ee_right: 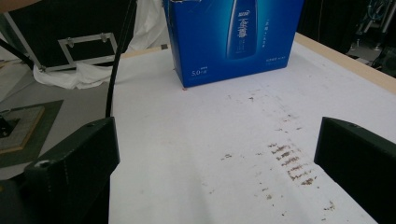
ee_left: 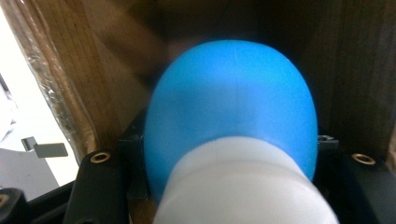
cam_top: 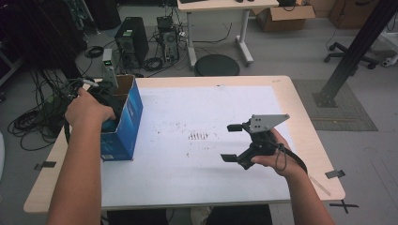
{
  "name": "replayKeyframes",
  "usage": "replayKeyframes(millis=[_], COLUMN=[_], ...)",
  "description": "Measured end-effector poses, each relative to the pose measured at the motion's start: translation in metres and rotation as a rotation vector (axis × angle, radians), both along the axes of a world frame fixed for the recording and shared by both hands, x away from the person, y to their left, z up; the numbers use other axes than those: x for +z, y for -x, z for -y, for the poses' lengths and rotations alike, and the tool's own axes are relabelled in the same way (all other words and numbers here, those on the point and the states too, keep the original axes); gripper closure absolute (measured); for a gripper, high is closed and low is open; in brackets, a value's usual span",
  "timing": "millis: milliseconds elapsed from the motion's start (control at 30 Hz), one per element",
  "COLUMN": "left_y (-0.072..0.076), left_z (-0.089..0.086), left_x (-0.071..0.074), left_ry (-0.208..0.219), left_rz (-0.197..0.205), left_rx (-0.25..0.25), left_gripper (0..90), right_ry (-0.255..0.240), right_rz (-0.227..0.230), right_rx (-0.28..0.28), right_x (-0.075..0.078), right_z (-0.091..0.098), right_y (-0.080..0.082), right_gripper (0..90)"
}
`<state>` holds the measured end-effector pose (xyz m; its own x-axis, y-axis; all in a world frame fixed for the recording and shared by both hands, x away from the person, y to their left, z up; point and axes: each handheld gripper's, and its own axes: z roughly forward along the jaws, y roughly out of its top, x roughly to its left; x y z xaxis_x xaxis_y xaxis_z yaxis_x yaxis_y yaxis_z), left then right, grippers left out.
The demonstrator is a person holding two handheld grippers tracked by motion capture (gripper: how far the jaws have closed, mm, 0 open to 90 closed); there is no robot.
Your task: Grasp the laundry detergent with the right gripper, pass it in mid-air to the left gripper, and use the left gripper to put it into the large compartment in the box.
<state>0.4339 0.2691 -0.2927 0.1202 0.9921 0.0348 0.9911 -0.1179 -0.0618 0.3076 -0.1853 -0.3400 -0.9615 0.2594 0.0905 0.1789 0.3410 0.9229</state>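
— Tongs first: how is the left gripper [cam_top: 109,123] seen?
— It is lowered into the open top of the blue box [cam_top: 126,123], and its jaws are closed on a blue and white bottle [ee_left: 232,119], which is seen inside the brown cardboard walls.
— And the right gripper [cam_top: 233,142]?
— It is held above the white sheet [cam_top: 202,154] with jaws spread wide; nothing is held between them.
— Where is the box placed?
— It is stood upright at the table's [cam_top: 305,126] left edge, well apart from the right gripper, with rusty marks [ee_right: 292,163] seen between.
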Motion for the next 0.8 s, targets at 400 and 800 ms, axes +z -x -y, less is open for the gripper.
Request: replayKeyframes(millis=[400, 800], left_y=[0.0019, 0.0035], left_z=[-0.0013, -0.0030], left_x=[-0.0004, 0.0010], left_ry=[0.004, 0.013], left_rz=[0.001, 0.014], left_rx=[0.002, 0.013], left_gripper=[37.8, 35.5], right_ry=[-0.002, -0.003], right_rz=[0.004, 0.005], right_rx=[0.002, 0.003], right_x=[0.0025, 0.0030], right_z=[0.0032, 0.0025], right_y=[0.0027, 0.0034], right_gripper=[0.1, 0.1])
